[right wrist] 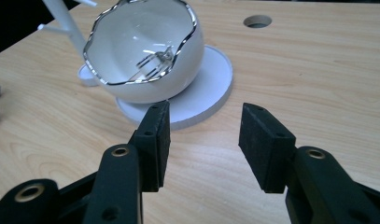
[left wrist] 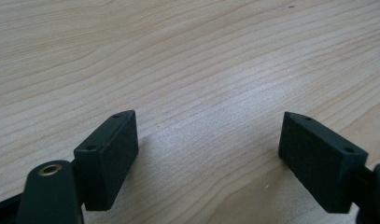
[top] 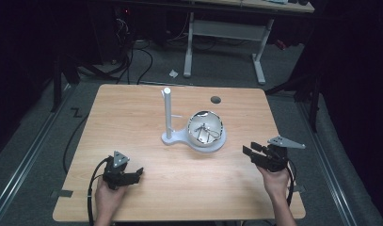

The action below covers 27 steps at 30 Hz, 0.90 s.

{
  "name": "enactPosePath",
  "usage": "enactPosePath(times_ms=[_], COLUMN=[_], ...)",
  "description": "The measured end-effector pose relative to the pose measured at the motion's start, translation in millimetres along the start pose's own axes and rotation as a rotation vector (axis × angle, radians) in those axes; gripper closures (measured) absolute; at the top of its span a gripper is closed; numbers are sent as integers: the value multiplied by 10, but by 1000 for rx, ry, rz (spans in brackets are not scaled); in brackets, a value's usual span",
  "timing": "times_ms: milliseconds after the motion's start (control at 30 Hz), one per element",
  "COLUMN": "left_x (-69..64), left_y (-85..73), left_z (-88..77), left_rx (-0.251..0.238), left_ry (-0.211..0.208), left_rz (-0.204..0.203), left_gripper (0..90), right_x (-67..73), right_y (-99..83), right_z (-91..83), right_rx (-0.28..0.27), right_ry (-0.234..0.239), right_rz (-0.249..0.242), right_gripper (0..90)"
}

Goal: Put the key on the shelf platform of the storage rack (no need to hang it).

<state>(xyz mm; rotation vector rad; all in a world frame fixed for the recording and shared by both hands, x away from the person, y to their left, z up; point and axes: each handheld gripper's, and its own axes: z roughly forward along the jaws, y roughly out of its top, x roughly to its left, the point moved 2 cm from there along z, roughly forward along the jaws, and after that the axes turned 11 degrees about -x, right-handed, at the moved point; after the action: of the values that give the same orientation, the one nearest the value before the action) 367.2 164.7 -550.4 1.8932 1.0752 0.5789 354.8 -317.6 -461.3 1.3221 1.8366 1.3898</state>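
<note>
I see my left tool (top: 138,173) near the bench's (top: 132,117) front left corner, jaws spread, empty. The white eggshell-shaped bowl (top: 205,128) sits mid-bench on its stand (top: 172,136). My right tool (top: 249,150) by the right edge gapes, empty

Surface (top: 132,122): pale wood, fine wavy grain, with one dark round hole (top: 216,100) in the upper right of the frame. Stand (top: 167,117): white post on a white round base. Bowl (top: 205,129): white egg-shell form, jagged rim edged in silver, glossy white inside. Left claw (top: 132,176): matte black. Right claw (top: 252,151): matte black, topped by a grey three-cornered plate. Floor (top: 34,141): grey.
</note>
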Motion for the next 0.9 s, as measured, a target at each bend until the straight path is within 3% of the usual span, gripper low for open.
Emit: enactPosePath(times_ms=[900], left_x=[-1], left_y=[0], left_z=[0], left_rx=[0], left_ry=[0], left_rz=[0], left_gripper=[203], right_x=[195], right_y=[-296], right_z=[113], right_rx=[36], right_ry=[53], right_rz=[6], right_gripper=[539])
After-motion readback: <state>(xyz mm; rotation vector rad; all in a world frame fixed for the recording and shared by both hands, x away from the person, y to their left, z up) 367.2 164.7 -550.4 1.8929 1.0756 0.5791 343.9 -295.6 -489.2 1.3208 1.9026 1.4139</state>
